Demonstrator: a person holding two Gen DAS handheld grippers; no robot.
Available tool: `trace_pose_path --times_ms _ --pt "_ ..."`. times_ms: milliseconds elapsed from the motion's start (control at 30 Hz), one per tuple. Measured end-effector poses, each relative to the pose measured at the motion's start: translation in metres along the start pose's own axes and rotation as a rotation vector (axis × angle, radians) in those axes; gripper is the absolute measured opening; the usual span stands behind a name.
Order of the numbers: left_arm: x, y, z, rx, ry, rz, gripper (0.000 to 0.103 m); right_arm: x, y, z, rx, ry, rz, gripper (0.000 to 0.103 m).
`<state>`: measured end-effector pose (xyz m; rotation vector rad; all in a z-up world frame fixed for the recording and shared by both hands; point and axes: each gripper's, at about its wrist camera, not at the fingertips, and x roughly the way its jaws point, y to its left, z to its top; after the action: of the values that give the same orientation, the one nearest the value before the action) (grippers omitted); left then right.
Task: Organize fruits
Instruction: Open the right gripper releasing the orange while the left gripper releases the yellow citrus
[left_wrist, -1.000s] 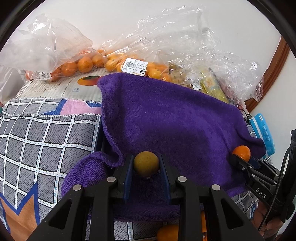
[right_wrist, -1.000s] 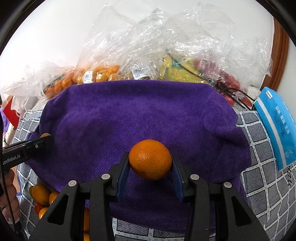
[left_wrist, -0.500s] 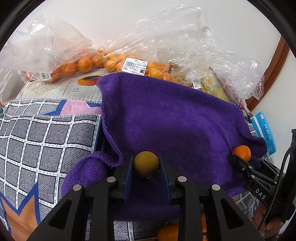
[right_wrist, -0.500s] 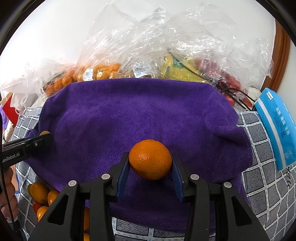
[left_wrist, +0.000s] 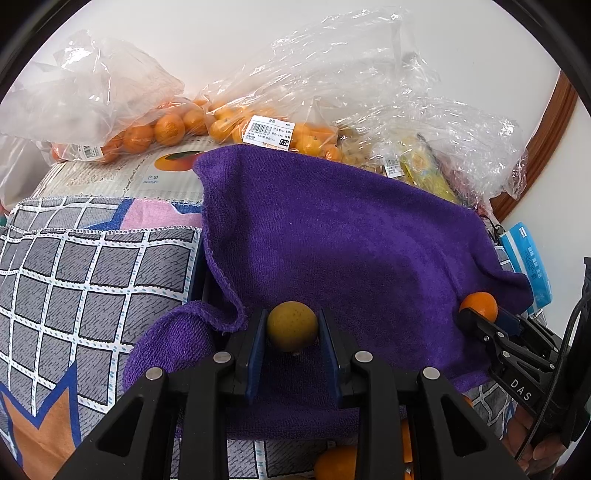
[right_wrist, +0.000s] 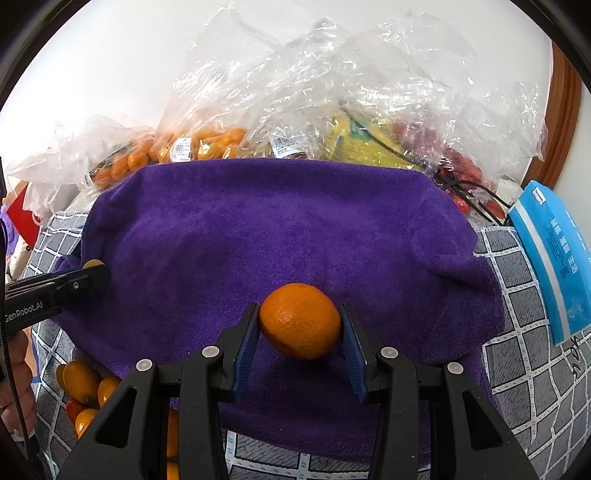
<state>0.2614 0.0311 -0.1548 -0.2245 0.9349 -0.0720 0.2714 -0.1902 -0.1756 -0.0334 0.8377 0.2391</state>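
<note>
My left gripper (left_wrist: 291, 334) is shut on a small yellow-green kumquat (left_wrist: 291, 325), held just above the near left part of a purple towel (left_wrist: 332, 240). My right gripper (right_wrist: 300, 325) is shut on an orange mandarin (right_wrist: 300, 320), held over the near middle of the same purple towel (right_wrist: 277, 229). Each wrist view shows the other gripper at its edge: the right gripper (left_wrist: 480, 314) with its mandarin (left_wrist: 478, 303) at the right, the left gripper (right_wrist: 92, 273) with the kumquat (right_wrist: 92, 263) at the left.
Clear plastic bags of oranges (left_wrist: 155, 129), kumquats (left_wrist: 295, 136) and other fruit (right_wrist: 369, 147) are piled against the wall behind the towel. Loose small fruits (right_wrist: 85, 384) lie on the grey checked cloth (left_wrist: 74, 280) by the towel's near edge. A blue packet (right_wrist: 554, 258) lies at the right.
</note>
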Motion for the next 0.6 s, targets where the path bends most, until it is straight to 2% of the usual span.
trace_pose_path --times_ms 200,600 --pt "-0.003 -0.001 -0.001 -0.002 -0.004 -0.007 0.027 -0.004 0.0 0.001 0.002 -0.018 0.005 0.045" --pt "-0.022 -0.008 -0.001 0.002 -0.042 -0.033 0.035 -0.022 -0.002 0.007 0.038 -0.066 0.014 0.047"
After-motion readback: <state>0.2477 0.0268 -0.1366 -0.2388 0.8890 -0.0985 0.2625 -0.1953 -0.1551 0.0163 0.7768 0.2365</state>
